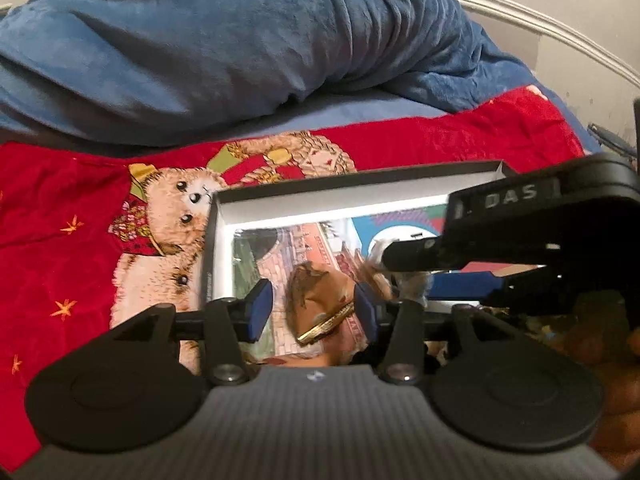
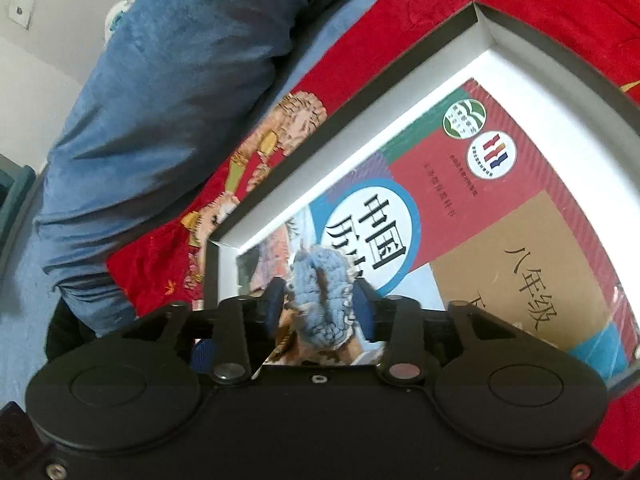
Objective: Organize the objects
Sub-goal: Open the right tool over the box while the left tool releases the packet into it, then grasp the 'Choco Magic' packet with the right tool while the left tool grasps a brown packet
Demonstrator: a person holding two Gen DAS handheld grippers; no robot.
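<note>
A shallow box [image 1: 352, 178] with dark walls and a white inside lies on the bed, with a school textbook [image 2: 500, 200] flat in it. In the left wrist view a brown plush toy [image 1: 320, 300] with a gold band lies on the book between my left gripper's [image 1: 313, 312] blue pads. The left pad stands clear of it, so the jaws are open. In the right wrist view a blue knitted toy [image 2: 324, 292] sits on the book between my right gripper's [image 2: 320, 304] pads, which stand slightly off its sides. The right gripper's black body [image 1: 520, 216] crosses the left wrist view at the right.
The box rests on a red blanket [image 1: 80, 208] printed with a teddy bear [image 1: 168, 216]. A bunched blue blanket [image 1: 240, 40] lies behind it, with a white bed rail [image 1: 520, 12] and the wall beyond. Brown-orange plush things [image 1: 608, 360] lie at the lower right.
</note>
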